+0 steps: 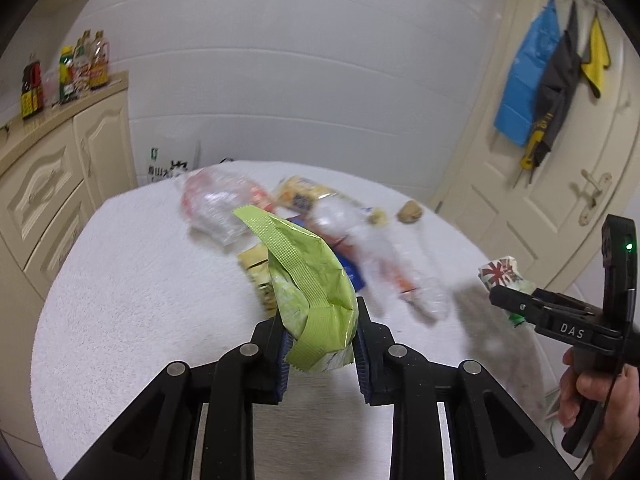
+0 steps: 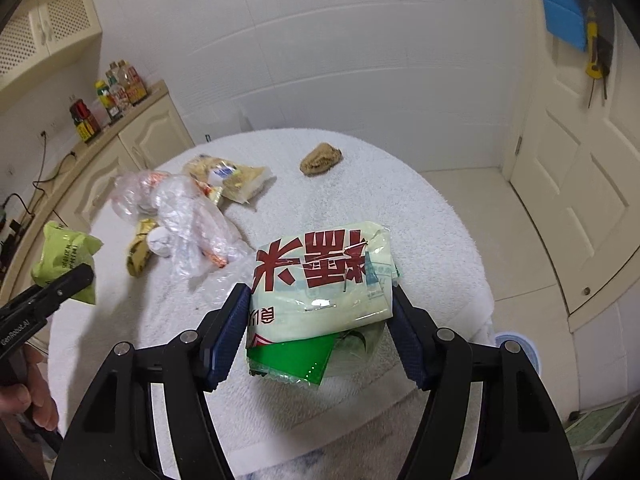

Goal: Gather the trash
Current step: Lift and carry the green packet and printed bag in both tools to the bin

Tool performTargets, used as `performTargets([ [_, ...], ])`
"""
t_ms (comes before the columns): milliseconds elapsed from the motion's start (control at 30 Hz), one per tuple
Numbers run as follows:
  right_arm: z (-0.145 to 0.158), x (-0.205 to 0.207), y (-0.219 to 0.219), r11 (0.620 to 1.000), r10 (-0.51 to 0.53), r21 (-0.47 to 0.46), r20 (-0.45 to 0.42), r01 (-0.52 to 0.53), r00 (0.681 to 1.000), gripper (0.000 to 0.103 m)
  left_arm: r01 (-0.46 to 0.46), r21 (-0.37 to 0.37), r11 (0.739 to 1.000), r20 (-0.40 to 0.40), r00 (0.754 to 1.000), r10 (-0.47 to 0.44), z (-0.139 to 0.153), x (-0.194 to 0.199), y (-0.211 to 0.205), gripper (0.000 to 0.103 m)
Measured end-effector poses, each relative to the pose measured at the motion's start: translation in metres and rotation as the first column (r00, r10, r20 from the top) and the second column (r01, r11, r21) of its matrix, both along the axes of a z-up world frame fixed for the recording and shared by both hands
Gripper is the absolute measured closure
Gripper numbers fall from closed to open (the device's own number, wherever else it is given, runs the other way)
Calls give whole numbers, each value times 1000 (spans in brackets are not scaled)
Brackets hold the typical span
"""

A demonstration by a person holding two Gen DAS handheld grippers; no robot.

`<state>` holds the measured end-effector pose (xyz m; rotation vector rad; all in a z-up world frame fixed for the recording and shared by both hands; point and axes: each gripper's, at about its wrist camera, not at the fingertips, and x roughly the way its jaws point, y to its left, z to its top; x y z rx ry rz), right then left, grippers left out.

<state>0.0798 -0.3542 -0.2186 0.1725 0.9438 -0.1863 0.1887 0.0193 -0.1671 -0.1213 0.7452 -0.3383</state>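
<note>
My left gripper (image 1: 320, 344) is shut on a crumpled light-green snack bag (image 1: 312, 280), held above the white-clothed round table (image 1: 140, 300). The same green snack bag (image 2: 66, 260) shows at the left of the right wrist view, in the left gripper (image 2: 86, 276). My right gripper (image 2: 320, 332) is shut on a pale bag with big red characters (image 2: 320, 276) and a green corner, lifted off the cloth. In the left wrist view the right gripper (image 1: 500, 294) holds that bag (image 1: 500, 274) at the right. Clear crumpled plastic wrappers (image 2: 188, 216), a yellow wrapper (image 2: 140, 252) and a tan snack packet (image 2: 228, 176) lie on the table.
A brown crumpled lump (image 2: 322, 158) lies at the table's far side. Cream cabinets (image 1: 48, 184) with sauce bottles (image 1: 84, 64) stand to the left. A cream door (image 1: 560, 160) with hanging blue and yellow cloths is at the right. A hand (image 1: 592, 392) grips the right tool.
</note>
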Motion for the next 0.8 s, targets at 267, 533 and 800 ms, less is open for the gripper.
performTargets([
  [267,45,-29,-13,1000,-23,-11,109,24,994,35,73,5,997,66,995,-73,35,-18,-42,80],
  [533,90,-66,-42,995,-83,-35,209,92,974,35,185,20,982,132,974,-187,60,-25,-107,80],
  [800,116,-112,-89,977,-186,-55,264,208,946,35,324,25,946,155,933,-324,66,-13,-187,80],
])
